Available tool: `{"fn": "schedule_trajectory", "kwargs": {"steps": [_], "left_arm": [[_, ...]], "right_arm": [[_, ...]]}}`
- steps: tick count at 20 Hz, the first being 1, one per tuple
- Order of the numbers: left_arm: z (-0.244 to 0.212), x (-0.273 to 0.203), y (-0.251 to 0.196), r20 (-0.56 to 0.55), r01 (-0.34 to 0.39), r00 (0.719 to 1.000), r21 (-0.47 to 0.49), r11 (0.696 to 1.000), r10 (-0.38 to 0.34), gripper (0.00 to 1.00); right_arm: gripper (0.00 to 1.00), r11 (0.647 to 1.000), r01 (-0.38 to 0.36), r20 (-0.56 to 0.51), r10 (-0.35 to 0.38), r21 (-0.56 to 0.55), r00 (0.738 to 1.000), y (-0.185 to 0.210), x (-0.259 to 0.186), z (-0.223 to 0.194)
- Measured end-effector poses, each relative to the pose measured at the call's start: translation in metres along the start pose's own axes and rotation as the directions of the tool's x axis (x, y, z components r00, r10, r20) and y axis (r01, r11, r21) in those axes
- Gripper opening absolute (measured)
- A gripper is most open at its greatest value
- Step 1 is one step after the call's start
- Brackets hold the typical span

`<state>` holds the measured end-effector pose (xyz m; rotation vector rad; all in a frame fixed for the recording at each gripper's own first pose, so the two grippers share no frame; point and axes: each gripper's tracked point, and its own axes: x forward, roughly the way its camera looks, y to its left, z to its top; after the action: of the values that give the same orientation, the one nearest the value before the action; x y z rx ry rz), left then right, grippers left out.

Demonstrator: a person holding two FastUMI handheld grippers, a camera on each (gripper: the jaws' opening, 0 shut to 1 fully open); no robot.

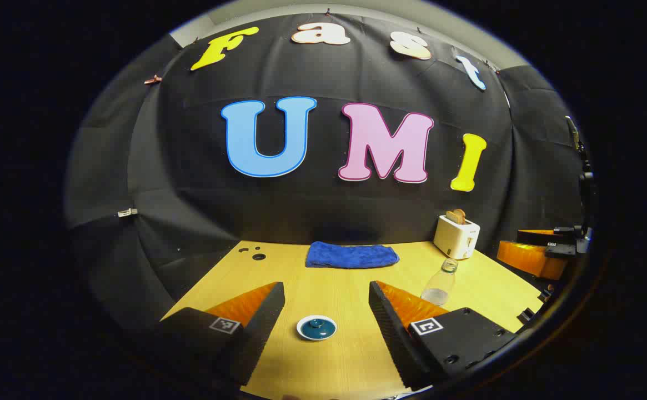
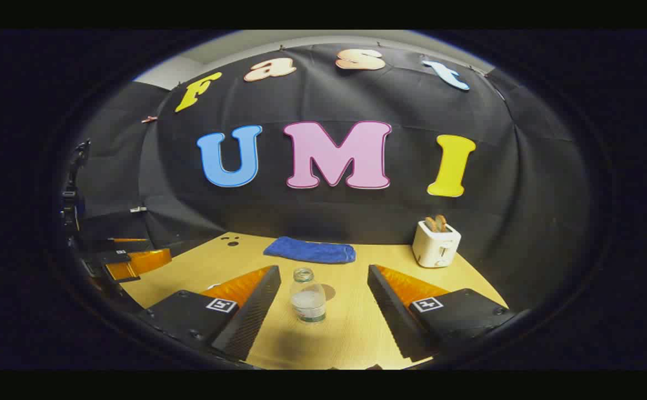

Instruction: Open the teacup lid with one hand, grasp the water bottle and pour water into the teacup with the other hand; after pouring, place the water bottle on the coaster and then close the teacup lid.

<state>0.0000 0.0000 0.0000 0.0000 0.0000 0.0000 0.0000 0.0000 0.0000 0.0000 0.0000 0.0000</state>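
in the left gripper view, the left gripper is held above the wooden table with its fingers spread wide and nothing grasped between them. the teacup is seen from above on the table, in the gap between the two fingers, touched by neither; its dark lid is seated on it. the water bottle is found upright, uncapped and partly filled, to the right of the fingers, with a white toaster behind it near the wall. a folded blue towel is laid at the far edge of the table.

in the right gripper view, the right gripper is likewise released, its fingers well apart. the water bottle is framed between them, just ahead, untouched. the blue towel and the toaster are placed beyond it. the left gripper is seen at the far left edge.
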Motion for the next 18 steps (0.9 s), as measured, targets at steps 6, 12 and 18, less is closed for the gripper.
{"fn": "schedule_trajectory", "kwargs": {"steps": [6,12,18], "left_arm": [[-0.006,-0.004,0.008,-0.012,-0.018,1.0,0.01,1.0,0.018,0.96],[-0.015,-0.006,0.013,-0.029,-0.032,0.999,0.029,0.999,0.032,0.95],[-0.026,0.003,0.023,-0.049,-0.077,0.996,0.015,0.997,0.077,0.95]], "right_arm": [[0.98,1.0,-0.023,-0.024,0.023,0.003,0.999,0.009,0.003,-0.009],[0.98,0.999,-0.043,-0.034,0.043,-0.001,0.999,0.017,0.01,-0.014],[0.99,0.998,-0.065,-0.058,0.065,0.006,0.996,0.022,0.019,-0.025]]}}
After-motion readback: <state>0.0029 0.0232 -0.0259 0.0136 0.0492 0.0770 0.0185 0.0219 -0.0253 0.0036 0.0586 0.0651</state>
